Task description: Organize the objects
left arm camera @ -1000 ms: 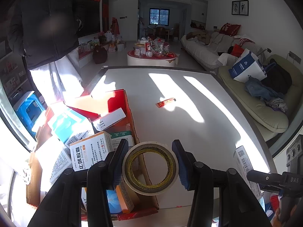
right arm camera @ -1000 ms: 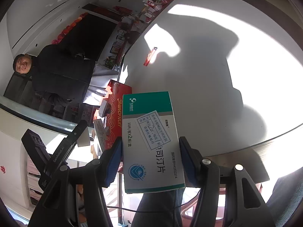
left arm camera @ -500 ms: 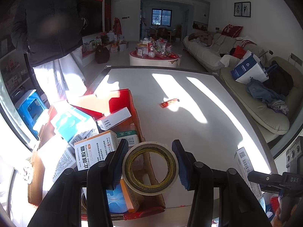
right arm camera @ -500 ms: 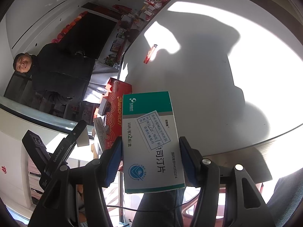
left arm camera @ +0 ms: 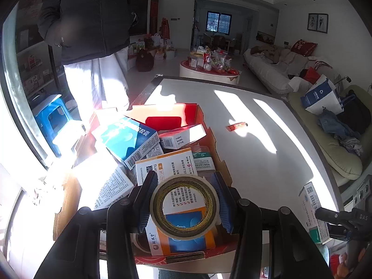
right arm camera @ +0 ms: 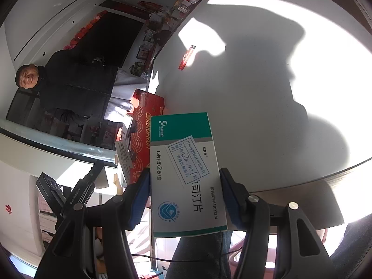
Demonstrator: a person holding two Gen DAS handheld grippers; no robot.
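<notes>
My left gripper [left arm camera: 184, 205] is shut on a roll of tape [left arm camera: 209, 216] and holds it above the red cardboard box [left arm camera: 183, 108], which is full of several medicine boxes. My right gripper [right arm camera: 184, 194] is shut on a white and green medicine box [right arm camera: 186, 174], held off the near edge of the white table [right arm camera: 244, 93]; that box also shows at the right of the left wrist view [left arm camera: 312, 211]. The red box shows side-on in the right wrist view [right arm camera: 141, 134].
A small red lighter [left arm camera: 237, 125] lies on the table [left arm camera: 255, 162] right of the box; it also shows in the right wrist view [right arm camera: 187, 57]. A person in a dark jacket [left arm camera: 93, 18] stands at the table's left. A blue stool [left arm camera: 52, 118] and a sofa [left arm camera: 337, 148] flank the table.
My left gripper has moved left with the tape, from beside the box's right wall to over its contents. The right gripper and its box have barely moved.
</notes>
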